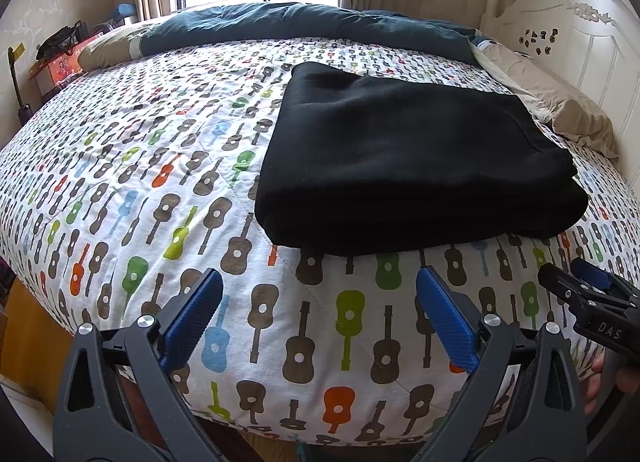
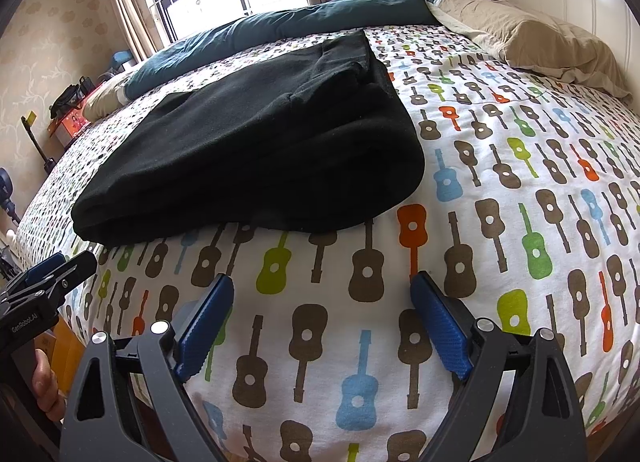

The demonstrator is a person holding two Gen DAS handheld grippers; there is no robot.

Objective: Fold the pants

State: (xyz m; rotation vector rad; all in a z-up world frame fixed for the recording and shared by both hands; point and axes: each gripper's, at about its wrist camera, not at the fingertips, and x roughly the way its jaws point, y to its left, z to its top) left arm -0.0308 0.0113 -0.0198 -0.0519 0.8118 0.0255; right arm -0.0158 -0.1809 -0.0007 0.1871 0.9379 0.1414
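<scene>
Left tongs (image 1: 320,294) and right tongs (image 2: 322,300) hang spread and empty over the bed (image 1: 160,190). Beyond them lie folded black pants (image 1: 408,166), untouched.

The pants (image 1: 416,166) are plain black. The bedspread (image 1: 152,166) is white, printed with brown, green, orange and blue guitars. Behind lie a dark teal blanket (image 1: 304,24) and beige pillow (image 2: 548,46).
</scene>
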